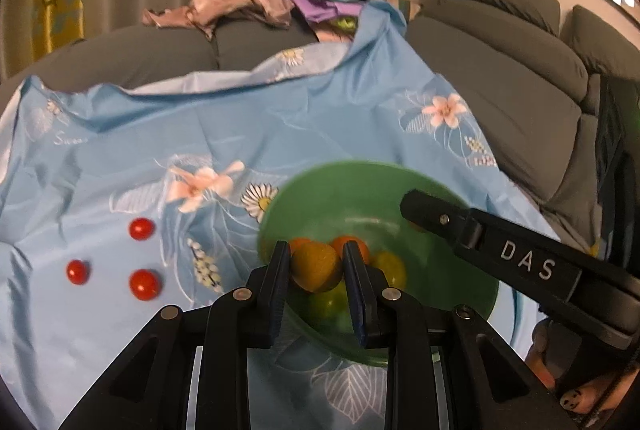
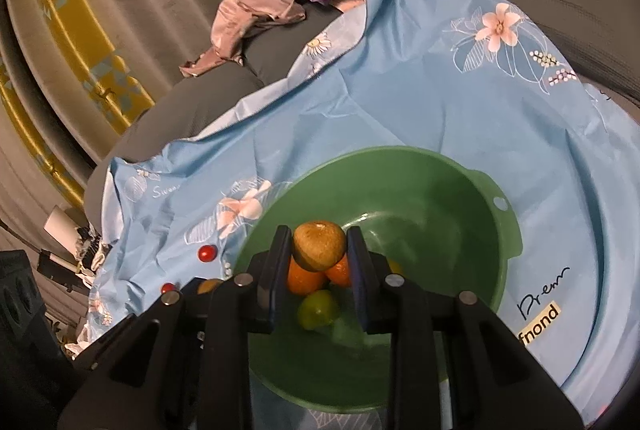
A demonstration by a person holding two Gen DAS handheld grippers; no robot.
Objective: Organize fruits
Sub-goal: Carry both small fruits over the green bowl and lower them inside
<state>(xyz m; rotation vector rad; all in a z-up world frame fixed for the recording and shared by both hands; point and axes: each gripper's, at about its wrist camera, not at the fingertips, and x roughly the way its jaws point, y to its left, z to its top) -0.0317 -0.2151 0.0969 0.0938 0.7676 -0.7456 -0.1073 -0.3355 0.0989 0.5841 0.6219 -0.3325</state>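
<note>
Both tongs are clamped on small round fruit over the green bowl [image 2: 496, 230], the left gripper [image 1: 316, 266] on an orange-yellow fruit [image 1: 316, 266], the right gripper [image 2: 319, 245] on a brownish fruit [image 2: 319, 245], which look light, smooth-skinned and bruisable, so pinch across the middle.

The white letters "DAS" stand on the black arm of the right hand-held gripper [image 1: 424, 212], at the right of the left wrist view. The blue flowered cloth [image 2: 400, 102] carries cursive script reading about "Prem" and, below it, a pale label [image 2: 538, 326] with "fnond", at the lower right of the right wrist view. A white cursive word starting "Sw" on the cloth cannot be read in full.
</note>
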